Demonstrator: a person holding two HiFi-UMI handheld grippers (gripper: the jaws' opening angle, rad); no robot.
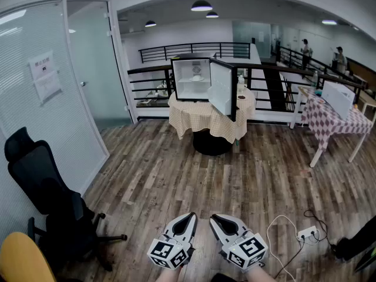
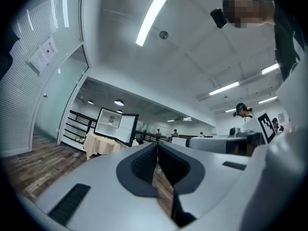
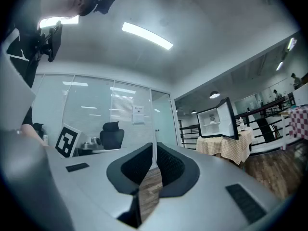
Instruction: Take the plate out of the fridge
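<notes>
A small white fridge (image 1: 194, 78) stands far ahead on a round table with a checked cloth (image 1: 205, 116), its door (image 1: 223, 88) swung open to the right. A pale plate with something on it (image 1: 197, 78) rests on the upper shelf inside. The fridge also shows small in the left gripper view (image 2: 115, 125) and the right gripper view (image 3: 217, 121). My left gripper (image 1: 191, 216) and right gripper (image 1: 214, 218) are held low and close to me, side by side, several metres from the fridge. Both are shut with nothing between the jaws (image 2: 157, 146) (image 3: 154, 147).
Wood floor stretches between me and the fridge table. A black office chair (image 1: 53, 204) and a yellow chair (image 1: 17, 260) stand at the left by a glass wall. A checked table (image 1: 335, 122) is at the right. A power strip with cable (image 1: 306, 234) lies on the floor.
</notes>
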